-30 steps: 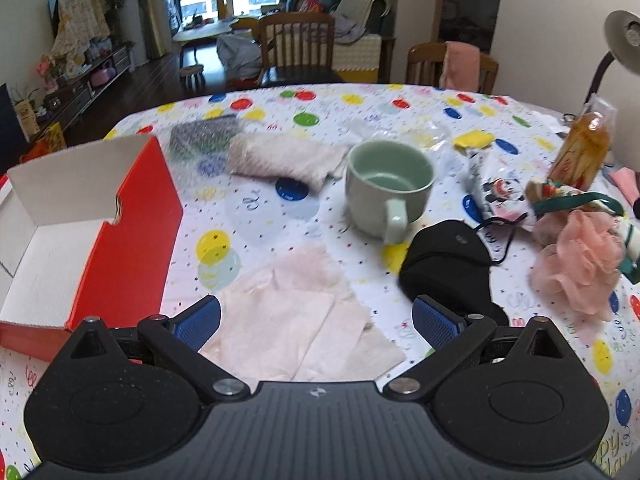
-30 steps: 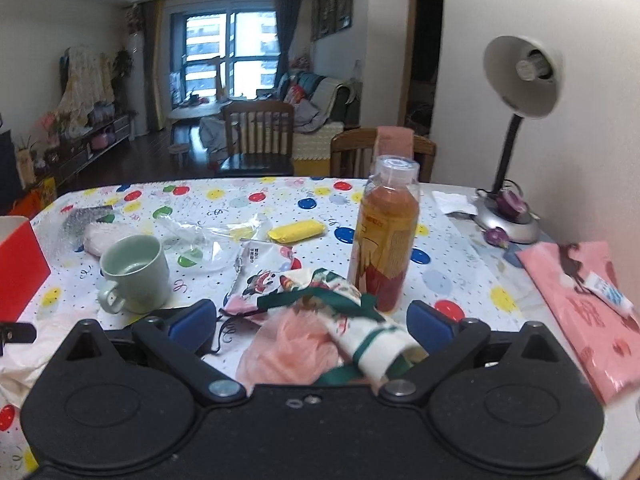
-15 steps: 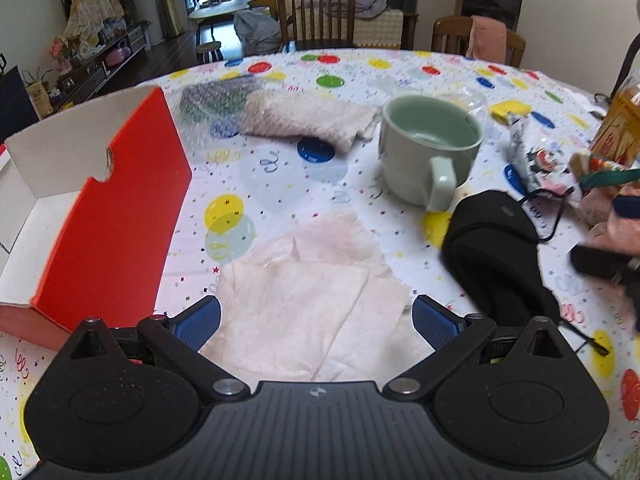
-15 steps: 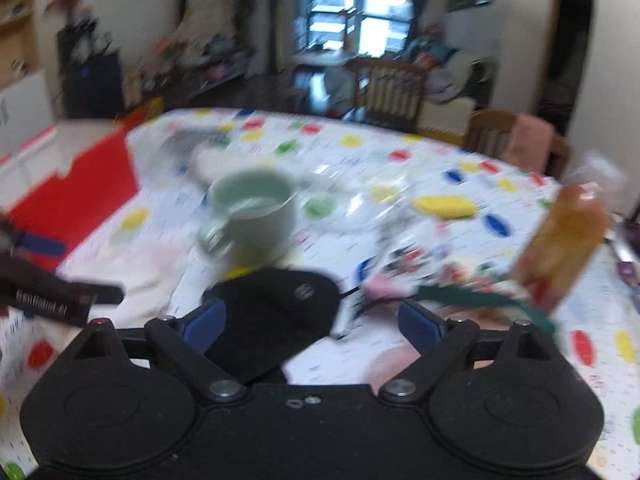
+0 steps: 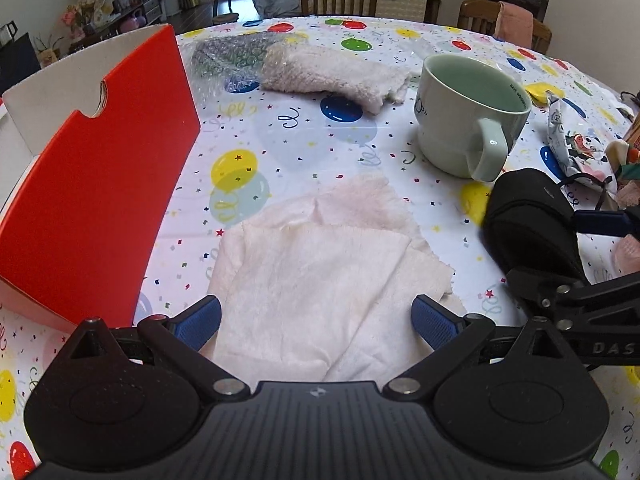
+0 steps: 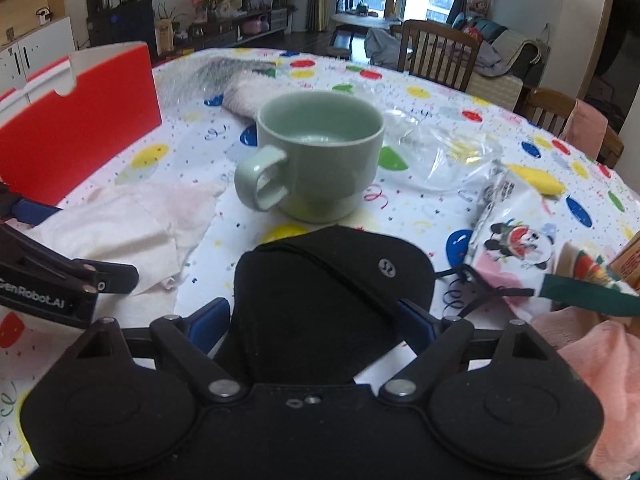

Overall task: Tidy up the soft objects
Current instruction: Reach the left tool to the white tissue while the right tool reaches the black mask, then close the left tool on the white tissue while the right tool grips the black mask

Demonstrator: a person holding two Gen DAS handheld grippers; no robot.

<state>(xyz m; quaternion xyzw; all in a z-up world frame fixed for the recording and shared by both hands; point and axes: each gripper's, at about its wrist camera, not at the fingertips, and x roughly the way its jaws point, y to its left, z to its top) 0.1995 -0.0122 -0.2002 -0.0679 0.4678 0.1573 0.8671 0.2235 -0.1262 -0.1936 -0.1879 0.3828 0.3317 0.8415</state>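
Note:
A pale pink cloth [image 5: 320,272] lies flat on the balloon-print tablecloth. My left gripper [image 5: 316,322] hovers open just above its near part, one blue pad on each side. To the right lies a black fabric mask [image 6: 332,280] with thin cords. My right gripper [image 6: 312,320] straddles its near end, and its jaws are closing, the pads at the fabric's edges with no clear squeeze. In the left wrist view the mask [image 5: 532,220] sits between the right gripper's fingers [image 5: 600,224]. A fluffy white towel [image 5: 332,72] lies farther back.
An open red box [image 5: 92,184] stands at the left. A green mug [image 6: 320,168] sits just behind the mask. Bubble wrap [image 5: 228,56], a clear bag [image 6: 448,152], a cartoon-print packet [image 6: 516,236] and a peach fluffy item [image 6: 592,360] crowd the back and right.
Both grippers have come down toward the table. The right one has swung left from the bottle and peach item to the black mask, its pads a little closer together. The left stays wide open.

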